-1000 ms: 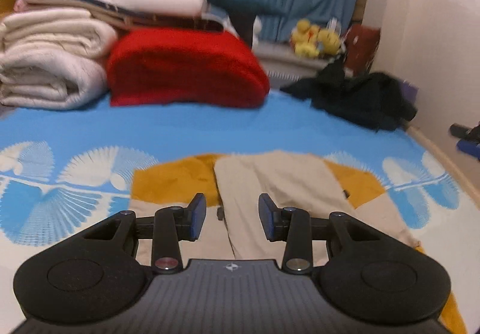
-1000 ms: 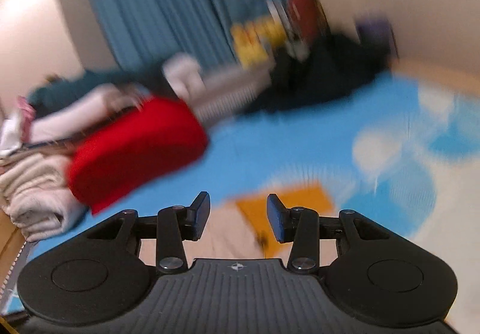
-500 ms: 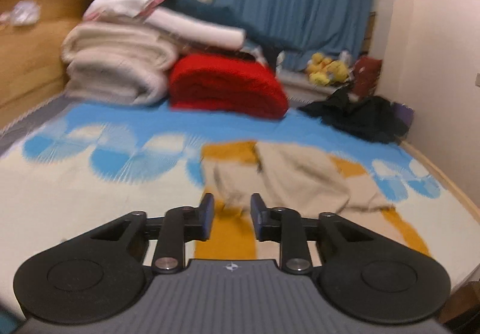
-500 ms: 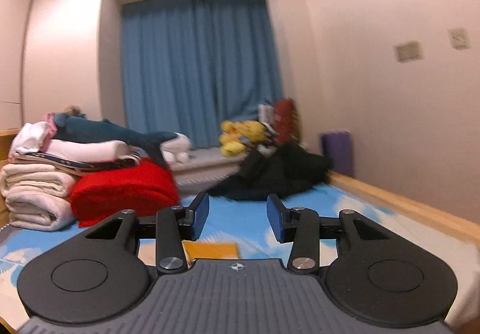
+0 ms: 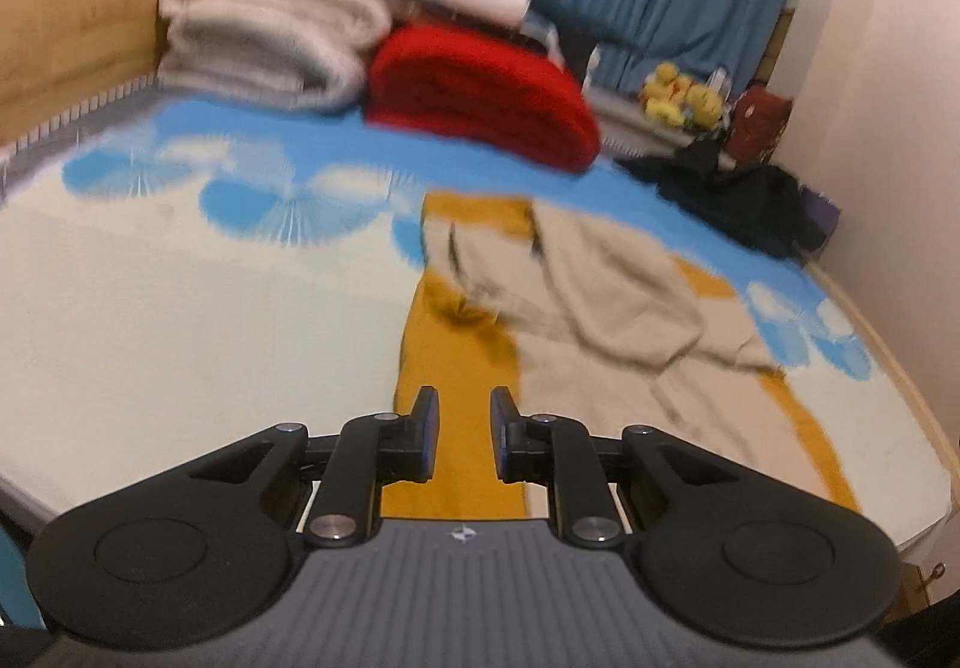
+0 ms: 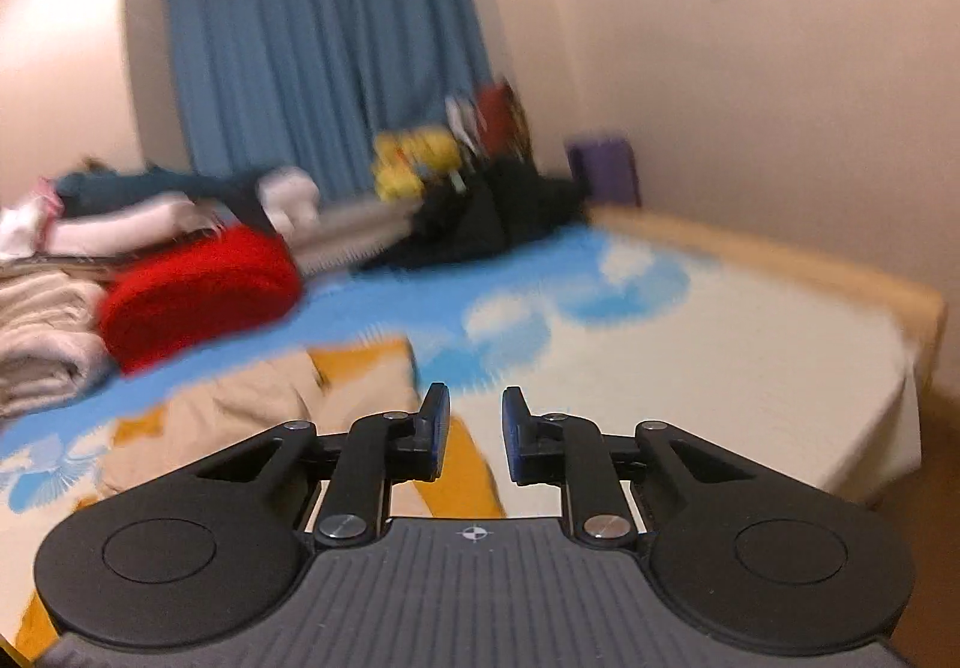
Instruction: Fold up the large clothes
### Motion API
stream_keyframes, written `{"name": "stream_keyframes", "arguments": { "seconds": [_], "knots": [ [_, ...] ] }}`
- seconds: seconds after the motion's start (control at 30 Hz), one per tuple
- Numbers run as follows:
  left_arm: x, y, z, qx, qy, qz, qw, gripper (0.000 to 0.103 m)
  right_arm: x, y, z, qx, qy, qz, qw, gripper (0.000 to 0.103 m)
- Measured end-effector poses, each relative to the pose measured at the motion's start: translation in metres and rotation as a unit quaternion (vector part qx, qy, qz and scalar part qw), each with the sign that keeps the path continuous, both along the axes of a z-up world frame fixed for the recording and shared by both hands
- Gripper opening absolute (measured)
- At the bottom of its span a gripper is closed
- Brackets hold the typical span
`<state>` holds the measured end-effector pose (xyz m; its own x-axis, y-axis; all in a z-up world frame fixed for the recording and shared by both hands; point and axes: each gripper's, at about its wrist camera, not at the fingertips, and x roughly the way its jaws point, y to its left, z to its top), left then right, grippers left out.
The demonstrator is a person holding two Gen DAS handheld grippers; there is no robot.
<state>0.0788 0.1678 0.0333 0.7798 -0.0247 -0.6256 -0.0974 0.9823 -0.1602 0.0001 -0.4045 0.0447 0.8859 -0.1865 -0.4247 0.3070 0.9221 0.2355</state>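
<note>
A large mustard-and-beige garment [image 5: 588, 296] lies rumpled on the blue-and-cream bedspread [image 5: 180, 308], its beige part bunched over the mustard part. My left gripper [image 5: 462, 428] hovers over the garment's near mustard strip. Its jaws are closing, a narrow gap still shows, and nothing is between them. In the right wrist view the same garment [image 6: 258, 404] lies to the lower left. My right gripper [image 6: 476, 428] hangs above the garment's right edge. Its jaws are closing too, with nothing between them.
A red folded blanket [image 5: 480, 92] and a stack of cream bedding [image 5: 264, 38] sit at the head of the bed. Black clothes [image 5: 738, 188] and yellow plush toys [image 5: 678, 92] lie at the far right. The wooden bed edge [image 6: 780, 260] runs along the right-hand wall.
Both grippers have pulled back from the garment, so more of the bed shows. Both pairs of jaws have narrowed. The beige part now looks more bunched.
</note>
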Motion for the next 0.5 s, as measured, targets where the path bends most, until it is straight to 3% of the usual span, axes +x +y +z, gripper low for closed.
{"name": "stream_keyframes", "arguments": {
  "seconds": [0.07, 0.23, 0.5],
  "knots": [
    [0.018, 0.006, -0.029, -0.005, 0.062, 0.016, 0.9979, 0.019, 0.015, -0.001, -0.010, 0.010, 0.008, 0.009, 1.000, 0.022],
    [0.043, 0.012, -0.058, -0.007, 0.133, 0.028, 0.9906, 0.019, 0.048, 0.000, -0.037, -0.004, 0.074, 0.038, 0.997, 0.022],
    [0.062, 0.029, -0.089, -0.027, 0.218, 0.058, 0.9738, 0.044, 0.078, -0.023, -0.085, 0.016, 0.201, 0.067, 0.977, 0.034]
  ]
}}
